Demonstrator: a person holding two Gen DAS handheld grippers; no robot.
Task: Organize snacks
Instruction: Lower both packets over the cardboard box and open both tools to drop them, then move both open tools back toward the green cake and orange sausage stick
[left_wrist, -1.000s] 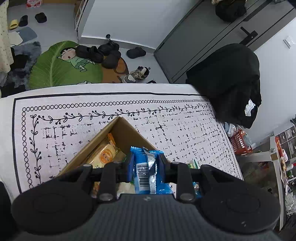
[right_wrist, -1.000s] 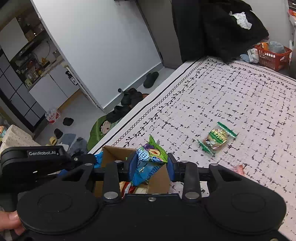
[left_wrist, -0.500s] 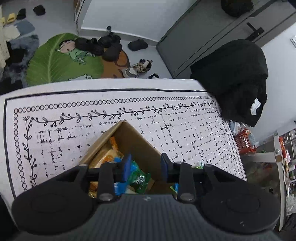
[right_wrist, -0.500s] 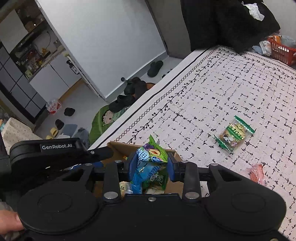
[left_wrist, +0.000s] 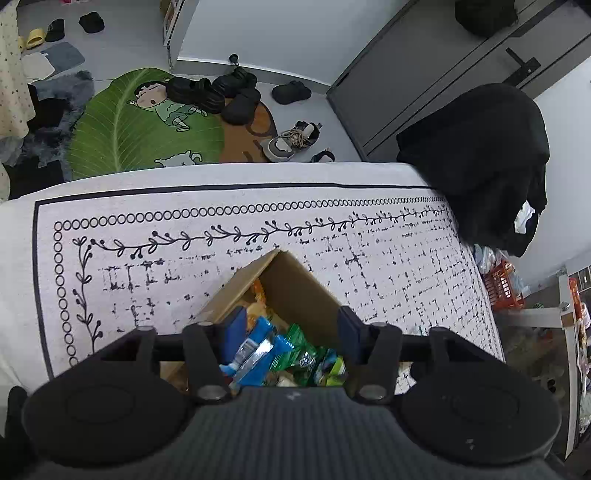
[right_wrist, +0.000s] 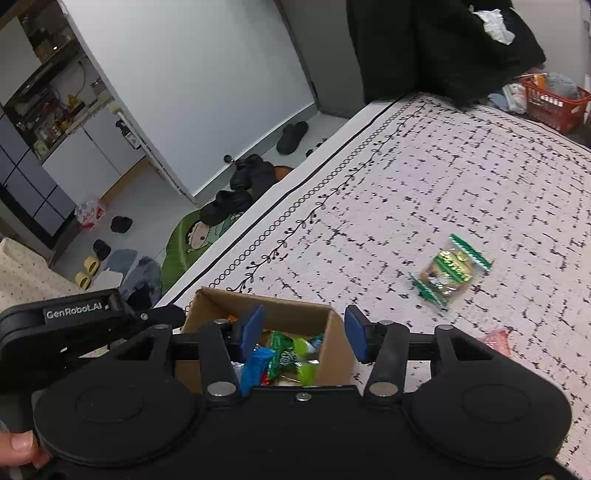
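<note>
An open cardboard box (left_wrist: 295, 280) (right_wrist: 334, 341) stands on the patterned white cloth (left_wrist: 369, 240), holding several snack packets, among them a blue packet (left_wrist: 255, 352) (right_wrist: 256, 363) and a green one (left_wrist: 301, 352) (right_wrist: 288, 356). My left gripper (left_wrist: 293, 325) hovers open just above the box, nothing between its fingers. Over the same box, my right gripper (right_wrist: 304, 328) is open and empty too. The left gripper's body (right_wrist: 81, 325) shows at the left of the right wrist view. A green-and-gold snack packet (right_wrist: 448, 269) lies on the cloth to the right, and a pink packet (right_wrist: 496, 339) near the right finger.
Beyond the cloth's far edge the floor holds a green leaf mat (left_wrist: 144, 125), black slippers (left_wrist: 207, 92) and sneakers (left_wrist: 291, 140). A black garment (left_wrist: 480, 158) hangs at the right, with a red basket (right_wrist: 550, 103) behind. A thumb (right_wrist: 18, 443) shows at the lower left.
The left gripper let go of the blue packet and opened wide; the packet now lies in the box. The right gripper opened too, and its green-blue packet dropped into the box.
</note>
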